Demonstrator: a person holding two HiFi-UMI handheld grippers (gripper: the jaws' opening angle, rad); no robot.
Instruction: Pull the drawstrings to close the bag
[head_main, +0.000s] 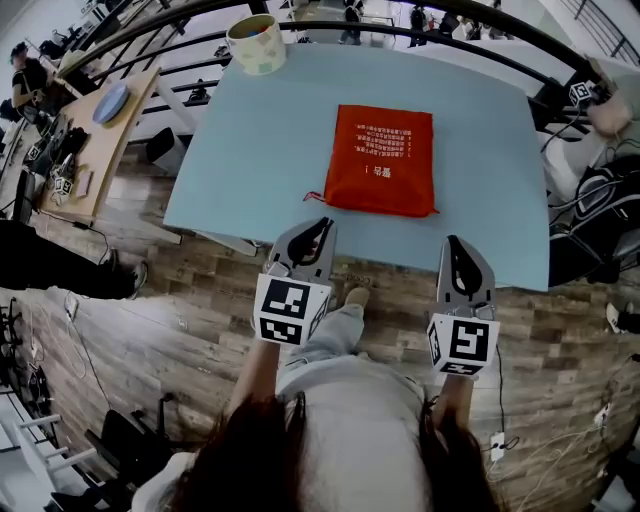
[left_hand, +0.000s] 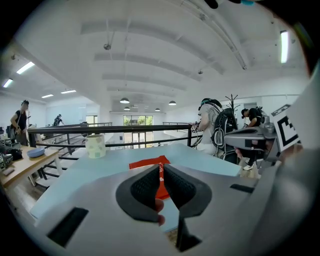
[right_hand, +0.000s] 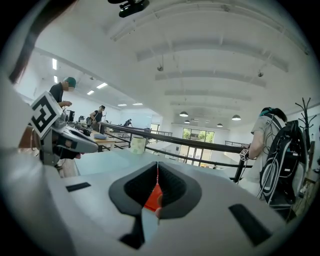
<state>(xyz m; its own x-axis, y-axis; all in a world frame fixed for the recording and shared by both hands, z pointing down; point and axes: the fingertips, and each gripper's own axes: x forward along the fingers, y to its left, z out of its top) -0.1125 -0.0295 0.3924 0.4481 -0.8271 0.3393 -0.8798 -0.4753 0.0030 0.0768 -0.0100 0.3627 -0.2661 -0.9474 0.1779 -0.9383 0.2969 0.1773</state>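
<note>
Head view shows a railed loft with a wooden floor (head_main: 150, 320) and a light-blue table (head_main: 250, 150). A red drawstring bag (head_main: 383, 160) lies flat near its near edge, a cup (head_main: 256, 44) at its far-left corner. The left gripper (head_main: 322, 228) and right gripper (head_main: 453, 245) hover at the near edge, jaws together and empty.

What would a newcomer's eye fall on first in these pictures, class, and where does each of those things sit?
The red bag stands out most, lying flat in the middle of the light blue table. Next come the left gripper and the right gripper at the table's near edge, each with a marker cube, jaws together, pointing at the bag's near corners. A pale cup stands at the table's far edge.
</note>
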